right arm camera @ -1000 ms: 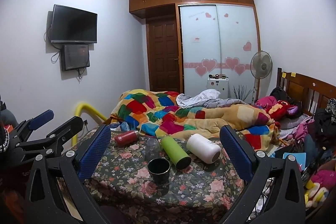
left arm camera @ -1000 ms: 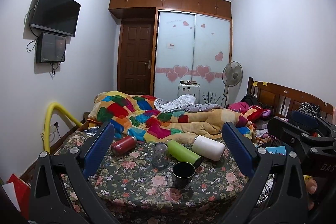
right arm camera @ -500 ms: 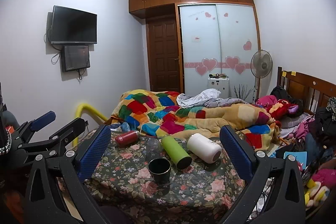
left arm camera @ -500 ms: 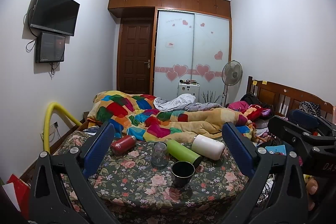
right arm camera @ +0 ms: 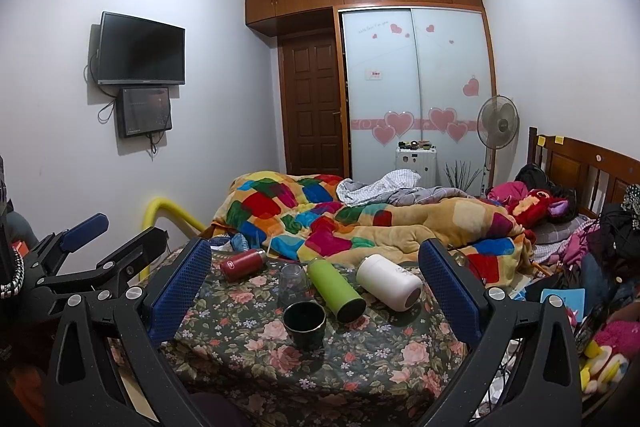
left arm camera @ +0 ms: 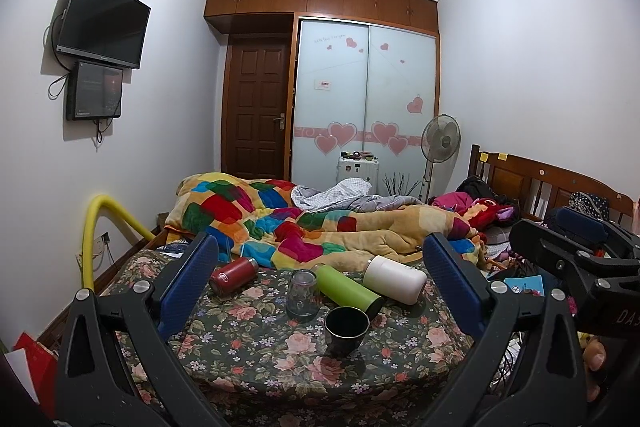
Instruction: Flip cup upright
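Note:
On the flowered cloth [left arm camera: 256, 339] a clear glass cup [left arm camera: 302, 294] stands upside down; it also shows in the right wrist view [right arm camera: 292, 283]. A dark cup [left arm camera: 346, 325] [right arm camera: 305, 321] stands upright in front of it. A red bottle [left arm camera: 233, 275] [right arm camera: 243, 264], a green bottle [left arm camera: 348, 291] [right arm camera: 336, 289] and a white bottle [left arm camera: 395, 279] [right arm camera: 388, 282] lie on their sides. My left gripper [left arm camera: 320, 287] is open and empty, back from the cups. My right gripper [right arm camera: 316, 287] is open and empty too.
A colourful quilt [left arm camera: 304, 223] is heaped on the bed right behind the bottles. A yellow padded rail [left arm camera: 94, 227] stands at the left. Clutter and a wooden headboard [left arm camera: 536, 183] lie at the right. The other gripper shows at each view's side [left arm camera: 580, 259] [right arm camera: 80, 267].
Nothing on the cloth has moved. Both views have shifted only slightly; both grippers stay open.

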